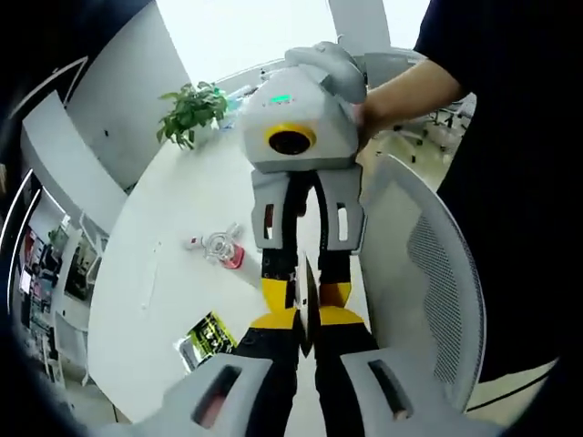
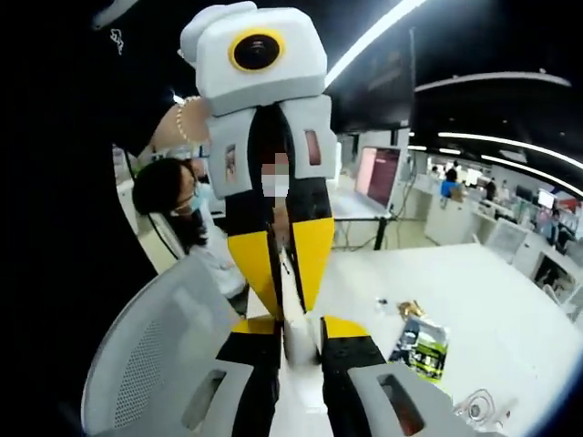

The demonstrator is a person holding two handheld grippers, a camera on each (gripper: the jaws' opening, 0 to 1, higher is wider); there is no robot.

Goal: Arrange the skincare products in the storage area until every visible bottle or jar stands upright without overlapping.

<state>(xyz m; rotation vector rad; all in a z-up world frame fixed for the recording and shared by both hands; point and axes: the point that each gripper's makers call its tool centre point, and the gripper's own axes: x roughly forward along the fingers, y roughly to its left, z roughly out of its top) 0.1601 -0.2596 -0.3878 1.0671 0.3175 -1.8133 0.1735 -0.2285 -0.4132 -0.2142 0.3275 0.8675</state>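
Observation:
My left gripper (image 1: 308,320) and right gripper (image 2: 293,330) meet tip to tip in the air above a white table (image 1: 173,228), both held by a person's hands. A thin white flat piece (image 2: 290,289) stands edge-on between the yellow fingertips, and both pairs of jaws are closed on it. I cannot tell what it is. In the left gripper view the right gripper (image 1: 306,293) comes down from above. The left gripper (image 2: 286,293) comes down the same way in the right gripper view. A clear bottle with a pink part (image 1: 221,246) lies on the table.
A green and black packet (image 1: 209,335) (image 2: 422,346) lies on the table near a clear item (image 2: 474,405). A white mesh chair (image 1: 433,273) (image 2: 150,360) stands close beside the grippers. A potted plant (image 1: 191,111) is at the far end. A seated person (image 2: 173,196) is behind.

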